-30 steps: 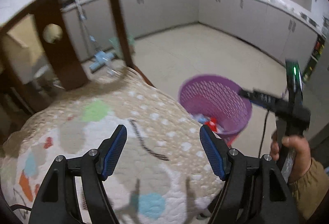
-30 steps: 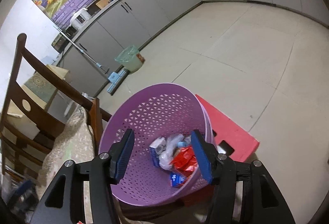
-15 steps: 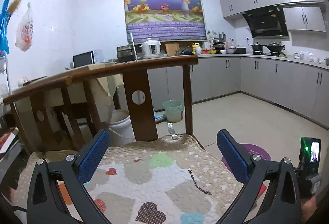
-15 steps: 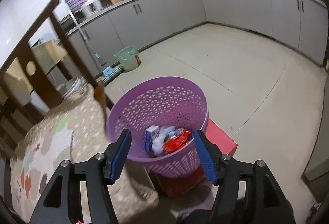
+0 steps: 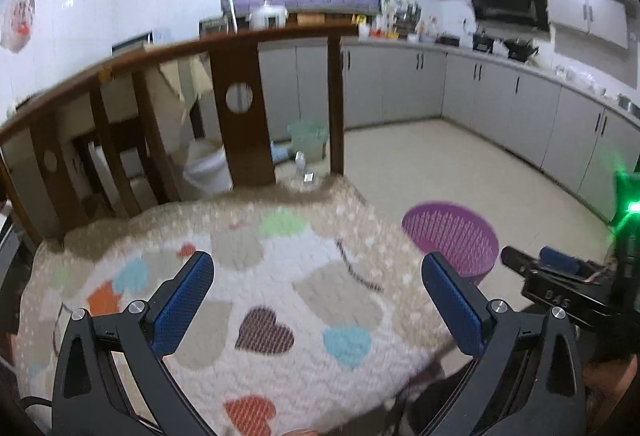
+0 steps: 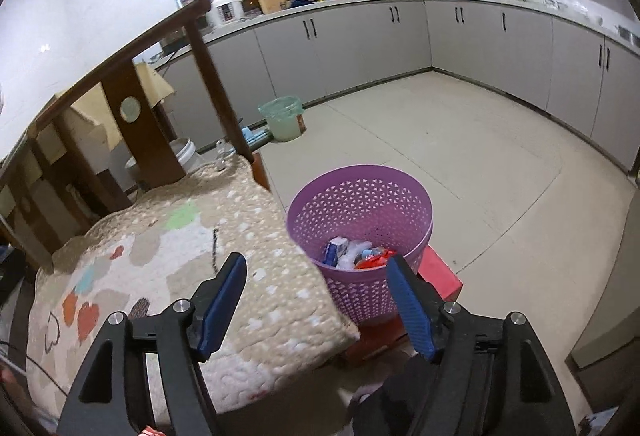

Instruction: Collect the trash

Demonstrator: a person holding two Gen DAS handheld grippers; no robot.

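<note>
A purple perforated basket (image 6: 360,204) stands on the floor beside a chair and holds wrappers and packets (image 6: 354,254), red, white and blue. It also shows in the left wrist view (image 5: 452,236). My left gripper (image 5: 318,294) is open and empty above the chair's quilted heart-patterned cushion (image 5: 256,288). My right gripper (image 6: 316,296) is open and empty, above the cushion's corner (image 6: 224,236) and the near side of the basket. The right gripper's body (image 5: 560,288) shows at the right of the left wrist view.
The wooden chair back (image 5: 236,116) rises behind the cushion. A red box (image 6: 438,272) lies under the basket. A green-lined bin (image 6: 282,118) and a white bucket (image 5: 208,166) stand by grey kitchen cabinets (image 6: 480,36). Tiled floor (image 6: 460,148) spreads to the right.
Both grippers stay open and empty. The right gripper has pulled up and back from over the basket toward the cushion. The left view tilted up to the room, then partly back down.
</note>
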